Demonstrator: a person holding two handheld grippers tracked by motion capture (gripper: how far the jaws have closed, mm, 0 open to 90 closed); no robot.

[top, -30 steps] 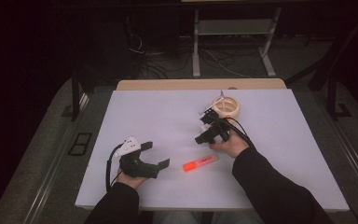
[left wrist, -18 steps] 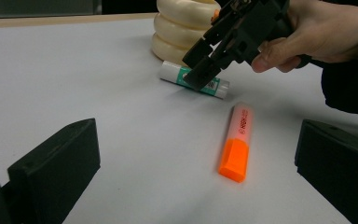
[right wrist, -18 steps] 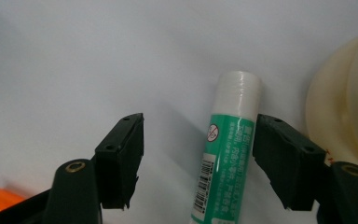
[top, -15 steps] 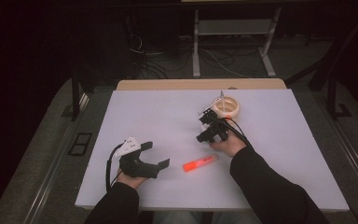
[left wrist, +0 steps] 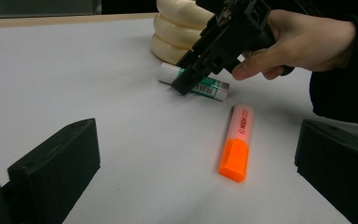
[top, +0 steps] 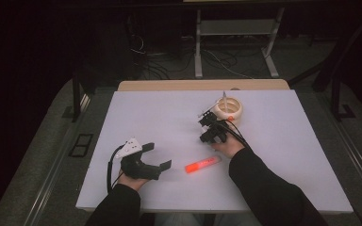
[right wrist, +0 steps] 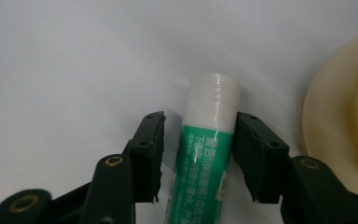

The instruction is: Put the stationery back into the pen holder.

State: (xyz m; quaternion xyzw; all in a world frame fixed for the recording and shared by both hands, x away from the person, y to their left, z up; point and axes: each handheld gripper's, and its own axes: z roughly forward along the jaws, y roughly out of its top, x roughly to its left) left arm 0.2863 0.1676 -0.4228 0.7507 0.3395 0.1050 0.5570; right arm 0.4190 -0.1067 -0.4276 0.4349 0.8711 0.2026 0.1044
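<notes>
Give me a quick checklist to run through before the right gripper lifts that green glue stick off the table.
1. Glue stick between the right gripper jaws, which have just been closing: ok.
2. Both pads pressing on it: not ok; one touches, a gap shows at the other.
3. Stick lying flat on the table: ok.
4. Cream ribbed holder apart from the jaws: ok, though close.
5. Orange highlighter out of the way: ok.
6. Left gripper open and apart from the work: ok.

Glue stick (right wrist: 208, 154) beside holder (right wrist: 340, 135) (highlighter (left wrist: 237, 142) nearer)
</notes>
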